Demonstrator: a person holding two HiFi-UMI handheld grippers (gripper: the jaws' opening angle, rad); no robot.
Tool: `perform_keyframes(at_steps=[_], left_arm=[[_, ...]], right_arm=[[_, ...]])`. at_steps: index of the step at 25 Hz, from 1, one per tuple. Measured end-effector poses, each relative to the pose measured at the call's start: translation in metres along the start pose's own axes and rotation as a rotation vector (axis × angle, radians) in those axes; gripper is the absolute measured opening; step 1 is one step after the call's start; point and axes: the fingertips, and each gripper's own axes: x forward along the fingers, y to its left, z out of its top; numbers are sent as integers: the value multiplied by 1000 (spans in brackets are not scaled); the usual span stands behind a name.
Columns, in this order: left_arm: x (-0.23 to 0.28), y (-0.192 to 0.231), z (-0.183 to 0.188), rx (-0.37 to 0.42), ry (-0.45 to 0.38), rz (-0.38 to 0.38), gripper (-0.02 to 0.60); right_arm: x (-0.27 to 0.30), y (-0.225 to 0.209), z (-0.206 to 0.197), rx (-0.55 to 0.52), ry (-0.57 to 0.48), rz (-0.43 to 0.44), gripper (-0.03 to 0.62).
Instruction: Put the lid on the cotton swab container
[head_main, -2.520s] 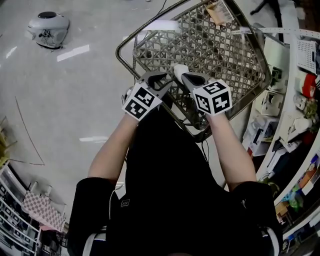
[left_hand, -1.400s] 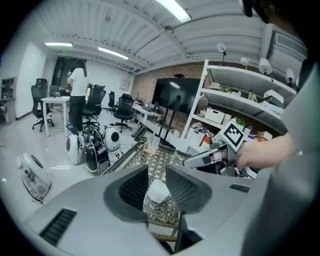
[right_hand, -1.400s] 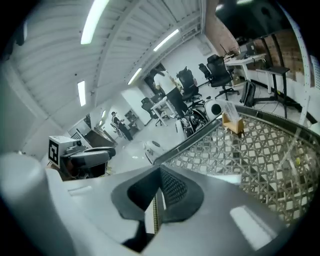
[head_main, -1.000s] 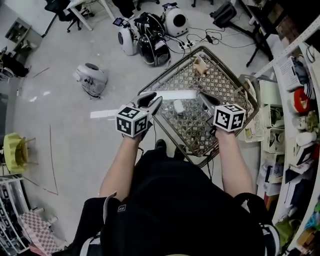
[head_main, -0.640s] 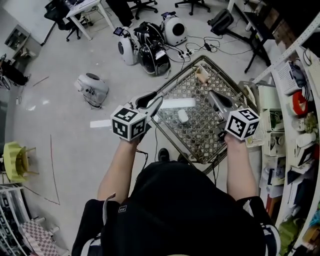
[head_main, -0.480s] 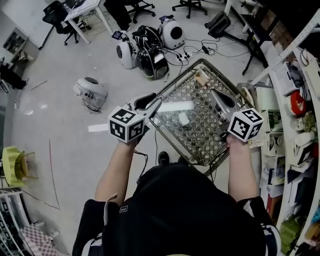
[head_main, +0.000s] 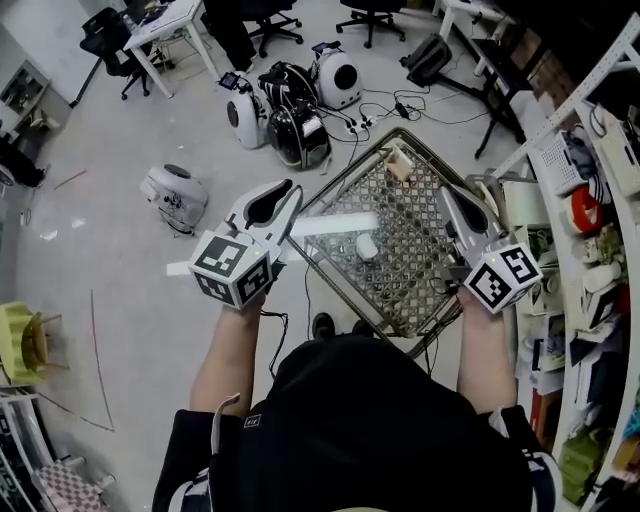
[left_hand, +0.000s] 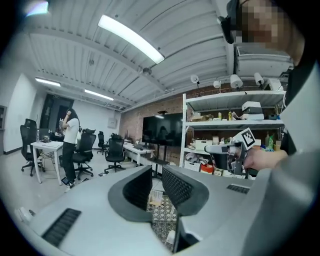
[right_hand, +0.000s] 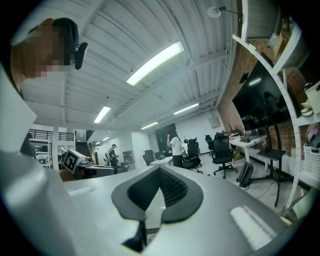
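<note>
While both grippers hang high over the floor (head_main: 110, 130), neither has anything in it. At the left, the left gripper (head_main: 288, 192) is partly open. Its jaws have just been closing, but a clear gap shows between the pads and nothing sits in it; only the cart mesh far below shows through.

Between the two tools stands the cart (head_main: 415, 240), and the container (head_main: 367, 246) lies on its mesh bottom near the middle, well apart from both grippers. It reads as one small white piece. Whether the lid is seated on it is too small to tell, but no loose lid shows anywhere in the cart.

To the right, the right gripper (head_main: 447, 195) has its jaws brought together at the tips, with nothing pinched there. Beyond it run the shelves (head_main: 600, 200).

Judged from this, the capping looks done: nothing is held, no lid lies loose, and the container rests alone. If the lid is in fact only laid on top, what is left is to go back down and press it home.
</note>
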Motion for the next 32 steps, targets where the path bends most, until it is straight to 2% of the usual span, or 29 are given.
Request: perform_keyframes(at_steps=[6,13,32], left_arm=[[-10,-3,-1,-27,-68,26,46],[-2,-4,-19,-35,-39,14,46],[-5,4,-17,-22,-19,29,46]], right_arm=[[-10,1,-12,-17,-1,-17,6],[-2,9,-28,-47,48,9,6],[6,10,-20,0,51,16,6]])
